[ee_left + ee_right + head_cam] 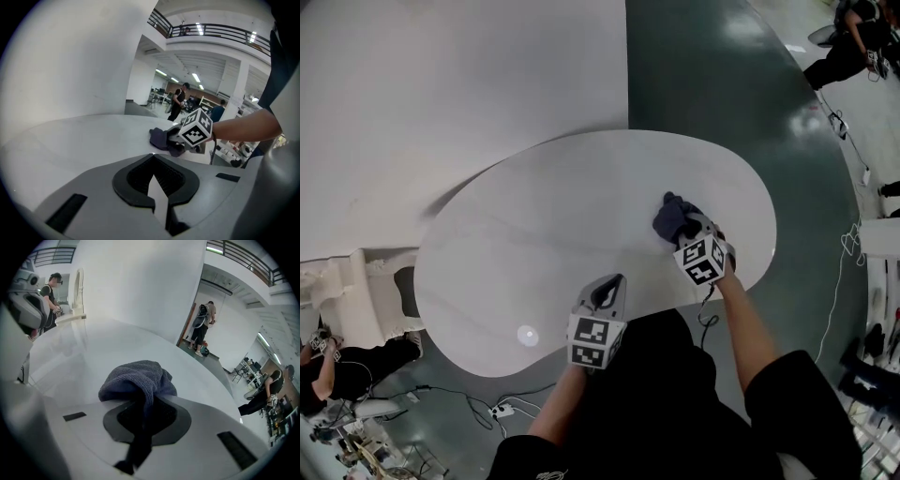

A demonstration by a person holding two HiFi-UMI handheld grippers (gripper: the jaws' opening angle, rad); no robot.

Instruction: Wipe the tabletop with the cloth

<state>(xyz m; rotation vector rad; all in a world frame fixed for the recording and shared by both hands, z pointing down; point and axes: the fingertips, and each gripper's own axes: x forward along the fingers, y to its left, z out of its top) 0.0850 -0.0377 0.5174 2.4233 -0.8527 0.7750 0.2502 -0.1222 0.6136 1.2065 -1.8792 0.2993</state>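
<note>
A dark blue-grey cloth [671,217] lies bunched on the right part of the white oval tabletop [534,234]. My right gripper [686,231] is shut on it. In the right gripper view the cloth [136,378] bulges out over the jaws and a fold of it runs down between them, in my right gripper [142,414]. My left gripper [607,292] hovers over the table's near edge, left of the cloth, and touches nothing. Its jaws are shut and empty in the left gripper view, where my left gripper [157,186] faces the cloth [161,138] across the table [70,140].
A small round pale spot [527,335] shows near the table's front left edge. A white wall [441,84] stands behind the table and white furniture [356,291] at its left. Cables and a power strip [500,410] lie on the green floor. People stand at far right [853,47] and lower left [328,370].
</note>
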